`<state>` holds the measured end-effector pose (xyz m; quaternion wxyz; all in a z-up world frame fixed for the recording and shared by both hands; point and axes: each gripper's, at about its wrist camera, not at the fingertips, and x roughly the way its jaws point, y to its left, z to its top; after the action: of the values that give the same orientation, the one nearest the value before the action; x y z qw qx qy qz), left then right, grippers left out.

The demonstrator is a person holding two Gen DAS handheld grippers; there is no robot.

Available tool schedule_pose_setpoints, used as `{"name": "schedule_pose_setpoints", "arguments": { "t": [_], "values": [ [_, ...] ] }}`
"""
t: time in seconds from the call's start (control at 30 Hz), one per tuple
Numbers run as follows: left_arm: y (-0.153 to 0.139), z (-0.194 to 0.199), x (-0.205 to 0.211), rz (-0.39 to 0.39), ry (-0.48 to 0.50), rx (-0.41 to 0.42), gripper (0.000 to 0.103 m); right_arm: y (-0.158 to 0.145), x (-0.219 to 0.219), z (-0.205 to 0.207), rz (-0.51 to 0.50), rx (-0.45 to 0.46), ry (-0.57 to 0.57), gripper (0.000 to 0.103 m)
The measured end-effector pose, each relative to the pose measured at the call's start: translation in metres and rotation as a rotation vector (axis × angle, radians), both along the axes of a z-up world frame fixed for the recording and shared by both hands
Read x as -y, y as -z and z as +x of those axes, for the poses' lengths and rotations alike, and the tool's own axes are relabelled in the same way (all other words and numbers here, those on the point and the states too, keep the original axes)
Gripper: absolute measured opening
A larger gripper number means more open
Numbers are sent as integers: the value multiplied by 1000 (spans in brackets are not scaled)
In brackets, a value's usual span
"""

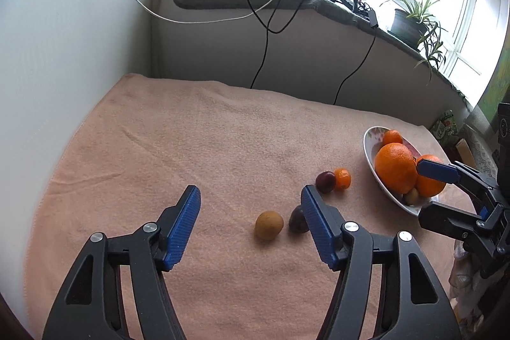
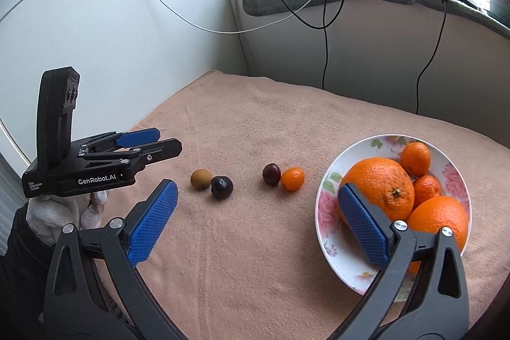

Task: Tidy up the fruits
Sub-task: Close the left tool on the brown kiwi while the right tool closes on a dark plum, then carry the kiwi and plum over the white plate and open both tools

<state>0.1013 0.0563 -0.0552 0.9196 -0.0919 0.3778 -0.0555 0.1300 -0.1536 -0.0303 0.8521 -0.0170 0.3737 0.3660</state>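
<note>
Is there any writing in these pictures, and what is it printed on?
"GenRobot.AI": white letters on the side of the black left gripper, seen from the right wrist view.
"Data Acquisition System": tiny white print on the same body, at its left end; barely legible.
Green packet at the table's right edge in the left wrist view: it carries print, too blurred to read.
The floral bowl shows flowers only, no words.

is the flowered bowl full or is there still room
Nearly full: the bowl holds several oranges heaped above its rim, with a bare patch at the near side.
</note>
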Motion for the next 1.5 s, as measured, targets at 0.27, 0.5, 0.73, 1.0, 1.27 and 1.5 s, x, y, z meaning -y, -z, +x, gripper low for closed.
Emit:
{"name": "schedule_pose_setpoints", "arguments": {
  "t": [0.27,0.5,0.73,1.0,1.27,1.5],
  "values": [
    [23,-4,1,-52,47,-67,43,26,-38,4,-70,-58,-101,70],
    [29,-5,3,-60,67,-84,40,39,-58,7,-113,-63,-135,57],
    [34,-1,2,-74,76,-101,38,48,-68,17,-146,-70,-154,47],
    [39,5,2,-71,84,-116,32,59,-81,23,-194,-53,-172,43],
    [38,7,4,-73,100,-106,20,64,-87,26,-194,-62,-189,36],
    [36,6,4,-68,95,-99,20,62,-90,19,-197,-49,-204,27]
  ]
}}
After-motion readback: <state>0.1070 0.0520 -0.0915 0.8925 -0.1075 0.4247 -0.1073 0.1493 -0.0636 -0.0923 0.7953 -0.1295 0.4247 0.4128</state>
